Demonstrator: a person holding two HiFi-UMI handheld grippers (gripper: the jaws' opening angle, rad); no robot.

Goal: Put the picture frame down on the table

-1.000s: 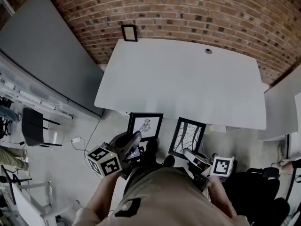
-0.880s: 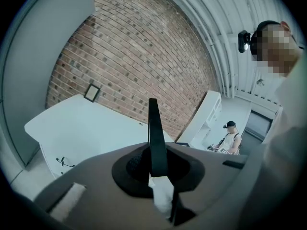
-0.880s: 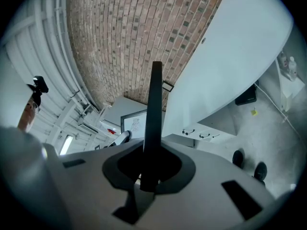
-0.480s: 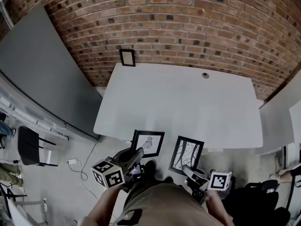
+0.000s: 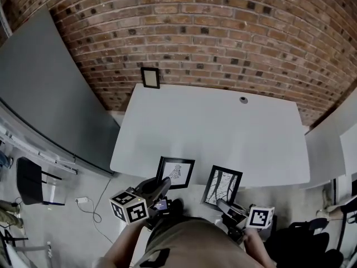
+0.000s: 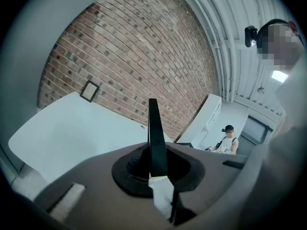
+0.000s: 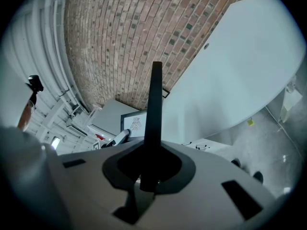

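Picture frame point(image 5: 175, 172) is hanging upright by the table's point(image 5: 212, 127) near edge, left gripper point(image 5: 163, 186) clamping its bottom and right gripper point(image 5: 224, 204) clamping a second frame point(image 5: 222, 186), probably awaiting lowering.

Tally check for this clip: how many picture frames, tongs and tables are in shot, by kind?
Black picture frames: 3 (left-held frame, right-held frame, small far frame by the brick wall)
Tongs: 2 (left tongs, right tongs, each shut on its frame)
White table: 1
Total: 6
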